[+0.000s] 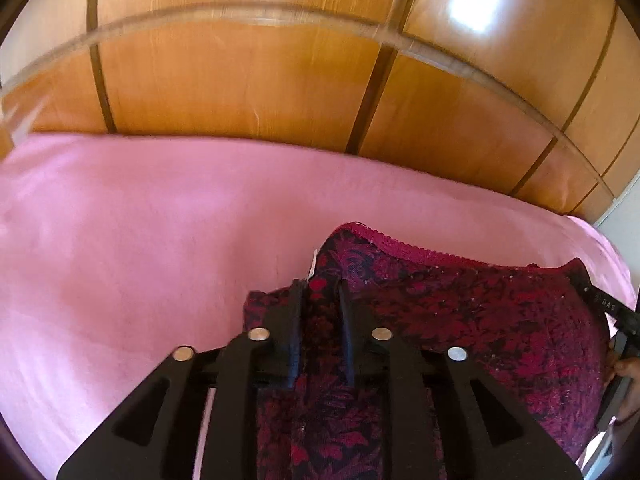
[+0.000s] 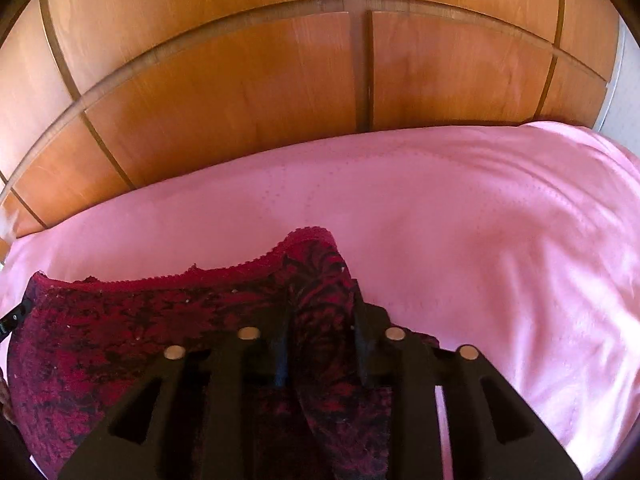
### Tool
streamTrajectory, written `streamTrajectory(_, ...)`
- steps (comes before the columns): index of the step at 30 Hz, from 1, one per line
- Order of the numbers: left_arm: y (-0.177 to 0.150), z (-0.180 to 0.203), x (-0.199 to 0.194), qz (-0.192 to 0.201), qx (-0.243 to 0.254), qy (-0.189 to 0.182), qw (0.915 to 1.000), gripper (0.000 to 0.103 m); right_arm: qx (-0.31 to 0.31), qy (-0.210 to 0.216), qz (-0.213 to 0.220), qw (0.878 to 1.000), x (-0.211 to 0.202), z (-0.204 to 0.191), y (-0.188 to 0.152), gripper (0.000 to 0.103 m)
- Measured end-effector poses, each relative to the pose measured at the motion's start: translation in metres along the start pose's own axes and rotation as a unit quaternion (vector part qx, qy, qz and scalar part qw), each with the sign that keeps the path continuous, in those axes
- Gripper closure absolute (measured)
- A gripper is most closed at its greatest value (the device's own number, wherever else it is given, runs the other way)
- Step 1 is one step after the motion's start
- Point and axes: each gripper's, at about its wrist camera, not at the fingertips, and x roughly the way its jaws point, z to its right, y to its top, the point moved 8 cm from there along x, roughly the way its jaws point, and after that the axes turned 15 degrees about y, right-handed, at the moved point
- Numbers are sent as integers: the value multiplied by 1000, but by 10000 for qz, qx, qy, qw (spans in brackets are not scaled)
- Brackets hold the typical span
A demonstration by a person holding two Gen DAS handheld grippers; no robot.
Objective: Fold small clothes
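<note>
The left gripper (image 1: 320, 292) has its jaws drawn close, pinching a bunched fold of the garment (image 1: 460, 320) at its left corner; the right gripper (image 2: 320, 312) does the same at the right corner, jaws narrow with cloth pressed between them. The garment hangs stretched between the two, raised above the bed (image 1: 120, 240), nearer its front edge than the far one; whether its lower part touches the sheet cannot be told. The lower hem is hidden behind the gripper bodies in both views; at the right edge of the left view the other gripper is cut off, and both pictures are somewhat blurred. The garment is dark red with a black floral pattern and a scalloped crimson lace trim along the top edge. Wooden panels (image 2: 240, 100) rise behind the bed.
</note>
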Motion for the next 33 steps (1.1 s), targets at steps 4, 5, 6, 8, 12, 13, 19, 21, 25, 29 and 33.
streamTrajectory(4,8,-15,-44,549,-327,6,9980,61,-43,-3,310,9995,-26,2,9,49)
streamTrajectory(5,10,-15,-57,703,-373,-105,9968,61,-113,-5,445,9989,-37,-2,10,49)
streamTrajectory(6,11,-13,-68,819,-374,-234,9957,61,-169,16,540,9984,-45,-7,10,48)
streamTrajectory(8,11,-2,-87,948,-267,-607,9933,61,-339,274,738,9963,-64,-28,9,45)
streamTrajectory(12,2,37,-87,738,211,-1053,9915,57,-642,1276,274,9894,-57,-82,-6,45)
streamTrajectory(13,-3,49,-80,607,380,-1087,9915,53,-720,1444,55,9869,-48,-96,-13,45)
streamTrajectory(19,-34,78,-44,-27,853,-1155,9896,75,-1117,1457,-873,9791,0,-128,-39,66)
streamTrajectory(21,-39,82,-38,138,1099,-876,9900,89,-1213,1438,-860,9784,4,-130,-38,95)
streamTrajectory(25,-29,85,-31,182,961,-670,9929,103,-1461,1343,-858,9763,15,-142,-32,99)
streamTrajectory(29,-28,78,4,-164,739,-266,9968,103,-1342,1113,-861,9809,33,-140,-25,103)
streamTrajectory(33,-26,70,1,-282,475,-337,9979,103,-1184,986,-892,9840,52,-132,-30,103)
